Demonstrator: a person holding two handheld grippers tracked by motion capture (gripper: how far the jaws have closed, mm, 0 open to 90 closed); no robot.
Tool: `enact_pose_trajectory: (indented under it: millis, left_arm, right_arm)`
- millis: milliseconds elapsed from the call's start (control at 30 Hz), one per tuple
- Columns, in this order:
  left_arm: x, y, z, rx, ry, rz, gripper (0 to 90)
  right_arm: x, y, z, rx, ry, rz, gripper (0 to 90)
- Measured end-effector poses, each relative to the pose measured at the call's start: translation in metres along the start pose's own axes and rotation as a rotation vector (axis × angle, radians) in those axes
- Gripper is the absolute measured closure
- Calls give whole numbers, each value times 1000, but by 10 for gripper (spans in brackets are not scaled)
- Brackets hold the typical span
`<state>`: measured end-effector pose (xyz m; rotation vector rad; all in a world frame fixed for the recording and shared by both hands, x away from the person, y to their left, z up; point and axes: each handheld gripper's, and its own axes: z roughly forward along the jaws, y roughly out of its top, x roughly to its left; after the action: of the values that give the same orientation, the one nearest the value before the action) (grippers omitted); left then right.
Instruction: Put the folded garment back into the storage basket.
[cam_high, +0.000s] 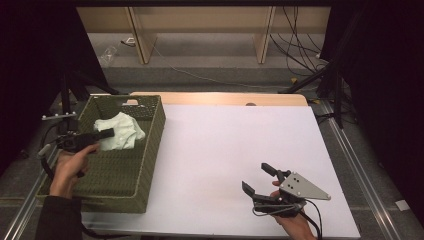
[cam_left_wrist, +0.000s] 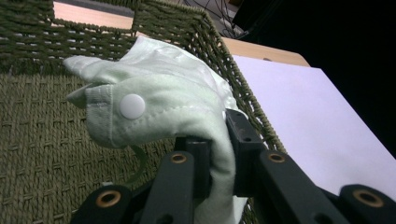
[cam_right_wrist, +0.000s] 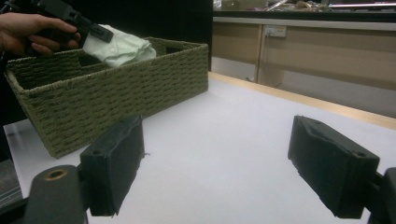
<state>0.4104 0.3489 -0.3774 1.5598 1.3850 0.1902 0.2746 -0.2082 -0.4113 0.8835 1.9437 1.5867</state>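
Overall, one worktop is present, flat and covered in a smooth white sheet, with a pale wood edge along its far side. One basket stands on its left part: rectangular, woven from olive-green cord in a coarse ribbed weave, with a cut-out handle slot in its far wall. One cloth is counted, pale mint-white, soft and crumpled, with stitched hems and a round white snap button seen in the left gripper view.

Two tools are counted. The left tool, held by the person's left hand, reaches over the basket's left wall; its black jaws are clamped on a fold of the cloth, which hangs bunched above the basket's far half. The right tool, black with a grey three-cornered plate, sits low over the worktop's near right part, well apart from the basket, jaws spread wide with nothing between them.
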Motion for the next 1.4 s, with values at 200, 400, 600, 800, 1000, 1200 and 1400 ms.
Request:
enact_pose_trajectory:
  millis: [200,400,600,800,1000,1200,1400]
  left_arm:
    - [3,-3,10,51,20,8,800]
    - [7,-7,17,80,43,14,799]
    - [10,-9,21,111,60,13,799]
    - [12,-12,27,151,80,20,796]
    - [14,-15,31,185,99,25,793]
    - [14,-17,34,210,100,21,792]
    - [15,-18,37,237,129,27,789]
  right_arm:
    - [0,0,0,0,2,-1,194]
    - [0,0,0,0,1,-2,194]
    - [0,0,0,1,1,-3,194]
    - [0,0,0,1,1,-3,196]
    - [0,0,0,0,1,-2,196]
    - [0,0,1,1,1,-3,197]
    - [0,0,1,1,1,-2,197]
